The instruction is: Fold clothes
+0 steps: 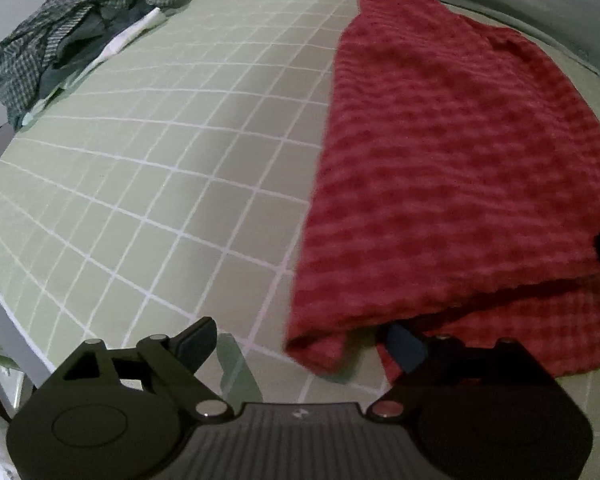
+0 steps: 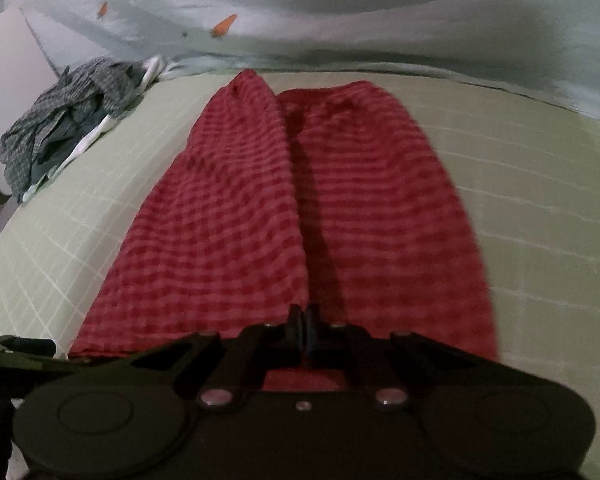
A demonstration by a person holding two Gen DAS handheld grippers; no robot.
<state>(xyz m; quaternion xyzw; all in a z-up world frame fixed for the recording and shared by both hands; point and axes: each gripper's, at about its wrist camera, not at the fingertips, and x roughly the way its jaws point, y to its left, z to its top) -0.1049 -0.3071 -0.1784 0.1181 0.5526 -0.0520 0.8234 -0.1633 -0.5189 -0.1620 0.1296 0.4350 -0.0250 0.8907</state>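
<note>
Two grippers are working over a pale green grid mat here, and the red checked cloth is the piece in play. It is lying lengthwise across the middle of the mat, running from the near edge up towards the far edge, with one long side folded over onto the other so a dark seam is showing down its middle.

The right gripper is sitting at the cloth's near end, its fingers pressed together right at the near end of that seam, where the folded layer's edge is lying. Whether any fabric is actually caught between them, I cannot tell; the fingers are meeting at the cloth's edge and hiding the contact.

Over on the left wrist view, the left gripper is hanging at the near edge of the mat with its fingers spread wide. One finger is standing over bare mat, and the other is tucking under the cloth's near left corner, where the fabric is draping over it. Nothing is being pinched there.

At the far left corner of the mat, a crumpled heap of grey-green checked clothes is lying, well apart from the red cloth. Beyond the far edge, a pale bedsheet is lying rumpled.
</note>
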